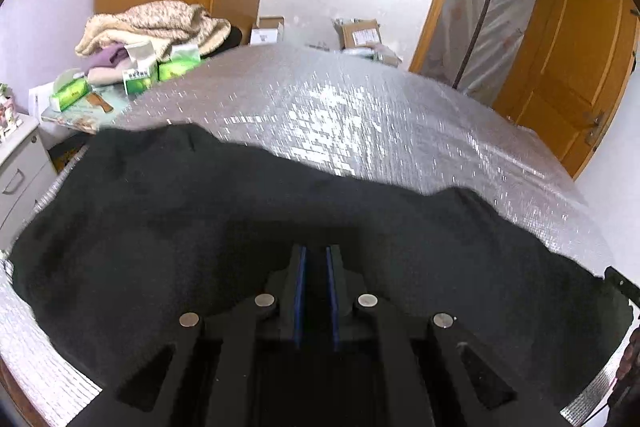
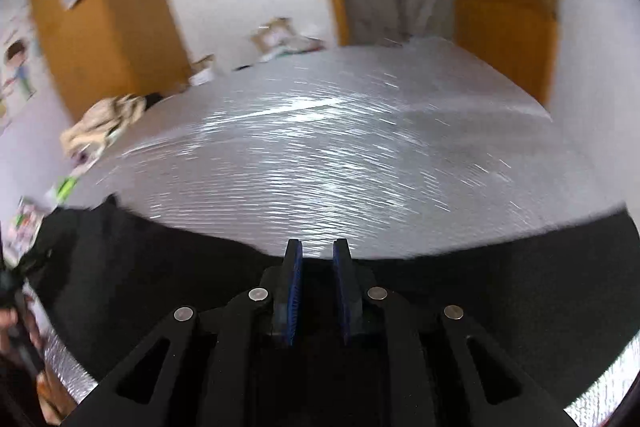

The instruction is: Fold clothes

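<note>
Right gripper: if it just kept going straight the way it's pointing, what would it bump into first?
Probably the silvery sheet. The right gripper has its tips just past the far edge of the black garment, and beyond them only that shiny sheet shows. The picture is blurred, so depth is uncertain.

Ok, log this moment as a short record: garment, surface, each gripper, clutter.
garment: black garment, spread on the near part of the surface
surface: silver quilted cover
left gripper: over the black cloth, narrow gap between fingers, grip unclear
right gripper: at the garment's far edge, narrow gap, view blurred
clutter: beige blanket and green tissue packs at far left
</note>
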`<state>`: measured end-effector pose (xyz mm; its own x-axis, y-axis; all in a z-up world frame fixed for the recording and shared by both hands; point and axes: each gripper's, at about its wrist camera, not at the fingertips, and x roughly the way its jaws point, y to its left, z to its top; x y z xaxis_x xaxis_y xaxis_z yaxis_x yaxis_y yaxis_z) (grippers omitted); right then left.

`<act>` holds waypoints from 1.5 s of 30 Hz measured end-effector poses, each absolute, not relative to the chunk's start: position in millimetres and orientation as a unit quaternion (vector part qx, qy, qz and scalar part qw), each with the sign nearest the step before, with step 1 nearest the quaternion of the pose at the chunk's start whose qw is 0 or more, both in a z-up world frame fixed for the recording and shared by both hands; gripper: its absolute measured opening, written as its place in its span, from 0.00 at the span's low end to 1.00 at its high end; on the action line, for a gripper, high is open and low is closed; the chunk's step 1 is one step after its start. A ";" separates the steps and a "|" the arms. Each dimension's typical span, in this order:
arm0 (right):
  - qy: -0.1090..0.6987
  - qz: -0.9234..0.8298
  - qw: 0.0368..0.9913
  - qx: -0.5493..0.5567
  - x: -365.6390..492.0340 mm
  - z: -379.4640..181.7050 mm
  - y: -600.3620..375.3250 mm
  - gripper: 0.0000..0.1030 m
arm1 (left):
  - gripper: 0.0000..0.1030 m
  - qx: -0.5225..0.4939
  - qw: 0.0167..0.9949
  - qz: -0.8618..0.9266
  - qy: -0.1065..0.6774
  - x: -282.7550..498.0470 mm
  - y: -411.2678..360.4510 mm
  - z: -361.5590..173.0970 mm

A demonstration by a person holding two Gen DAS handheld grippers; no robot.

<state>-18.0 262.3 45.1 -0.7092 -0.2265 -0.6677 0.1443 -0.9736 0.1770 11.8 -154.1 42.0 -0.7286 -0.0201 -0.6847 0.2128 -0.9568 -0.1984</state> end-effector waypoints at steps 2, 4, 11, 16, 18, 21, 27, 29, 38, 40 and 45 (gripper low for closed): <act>-0.040 -0.919 0.136 0.367 -22.9 46.7 238.5 0.17 | 0.09 0.351 0.074 -0.924 0.130 11.8 -165.4 50.7; -0.033 -0.912 0.160 0.376 -28.7 42.6 219.4 0.17 | 0.09 0.345 0.096 -0.924 0.132 9.3 -184.0 55.7; -0.015 -0.892 0.202 0.405 -42.0 21.0 183.1 0.17 | 0.09 0.353 0.155 -0.908 0.162 -0.6 -252.6 51.5; -0.034 -0.887 0.208 0.412 -44.9 14.4 185.4 0.16 | 0.10 0.361 0.149 -0.901 0.190 -11.1 -276.4 45.5; -0.040 -0.886 0.211 0.412 -45.9 12.8 186.6 0.16 | 0.11 0.365 0.126 -0.905 0.182 -21.9 -273.1 47.5; -0.049 -0.884 0.216 0.412 -46.4 11.5 188.7 0.16 | 0.19 0.378 0.110 -0.906 0.159 -39.2 -263.4 46.3; -0.066 -0.880 0.225 0.412 -47.3 9.1 193.0 0.16 | 0.28 0.416 0.123 -0.893 0.121 -67.8 -253.4 32.1; -0.072 -0.879 0.228 0.412 -47.6 8.3 194.4 0.16 | 0.28 0.420 0.134 -0.891 0.107 -70.5 -249.8 31.7; -0.097 -0.873 0.239 0.414 -49.8 5.3 200.5 0.16 | 0.06 0.374 0.144 -0.896 0.193 -69.0 -277.5 43.8; -0.105 -0.871 0.242 0.414 -50.1 4.7 201.7 0.16 | 0.06 0.363 0.142 -0.894 0.223 -68.3 -287.8 43.5; -0.114 -0.869 0.247 0.414 -50.8 4.2 201.6 0.16 | 0.07 0.358 0.107 -0.879 0.295 -70.0 -310.5 30.0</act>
<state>-50.8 201.6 4.2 -0.5356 -0.5227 -0.6633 0.3341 -0.8525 0.4021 -70.0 -310.5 30.0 -0.7209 0.0241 -0.6926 0.3989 -0.8028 -0.4431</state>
